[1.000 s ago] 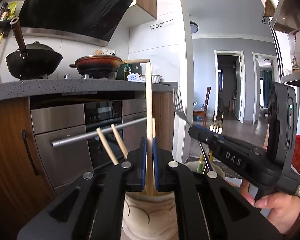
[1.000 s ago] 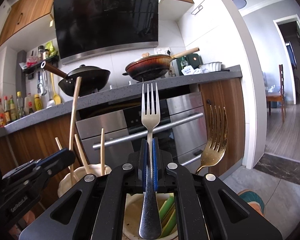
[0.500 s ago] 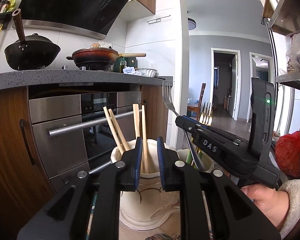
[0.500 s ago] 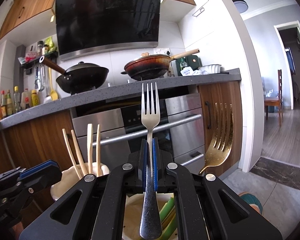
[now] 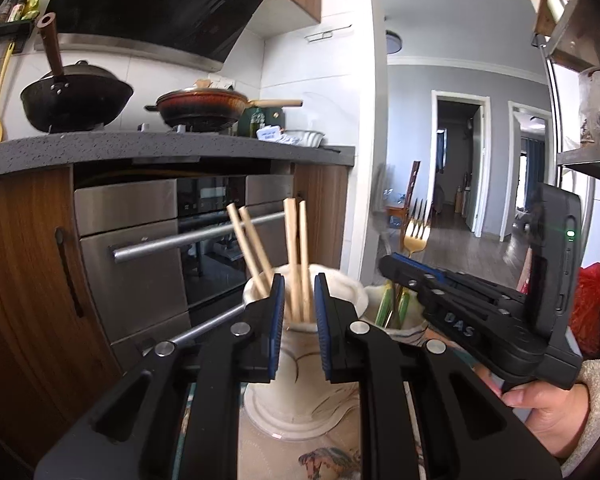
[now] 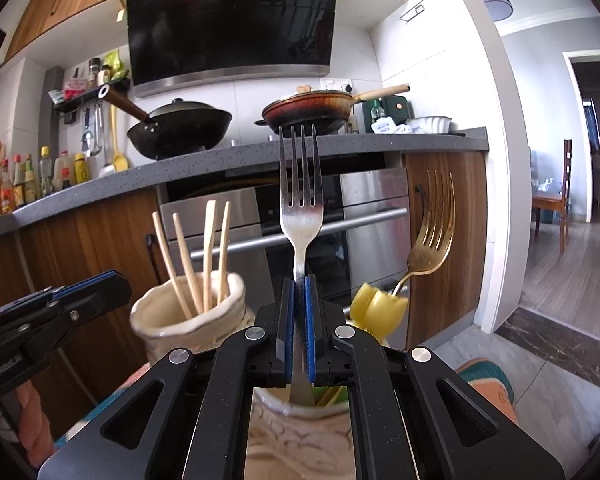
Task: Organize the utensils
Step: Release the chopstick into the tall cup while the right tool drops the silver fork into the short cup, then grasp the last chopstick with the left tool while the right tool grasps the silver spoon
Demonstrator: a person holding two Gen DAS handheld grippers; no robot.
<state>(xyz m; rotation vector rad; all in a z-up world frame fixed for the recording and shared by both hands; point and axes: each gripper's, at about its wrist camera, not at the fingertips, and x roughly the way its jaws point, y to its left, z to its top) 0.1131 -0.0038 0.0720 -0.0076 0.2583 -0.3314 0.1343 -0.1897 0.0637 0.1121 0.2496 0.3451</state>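
Observation:
A cream vase point(image 5: 300, 376) stands just ahead of my left gripper point(image 5: 299, 312) and holds several wooden chopsticks point(image 5: 294, 256). The jaws are open with a small gap, and the chopsticks show beyond it, untouched by the pads. My right gripper point(image 6: 299, 300) is shut on a silver fork point(image 6: 300, 216), tines up, with the handle's end at the mouth of a second vase point(image 6: 296, 416). That vase also holds a gold fork point(image 6: 432, 240) and a yellow tulip-shaped piece point(image 6: 376, 308). In the left wrist view the right gripper point(image 5: 396, 268) hangs over the second vase point(image 5: 396, 312).
Behind the vases runs a kitchen counter point(image 6: 220, 164) with a black wok point(image 6: 180, 128) and a brown pan point(image 6: 308, 108), above an oven with a bar handle point(image 5: 196, 236). A hand point(image 5: 540, 412) holds the right gripper. A doorway to a wooden floor opens on the right.
My left gripper let go of the long chopstick, which now stands in the cream vase with the others; its jaws parted. The right gripper, still holding the fork, drew nearer the second vase.

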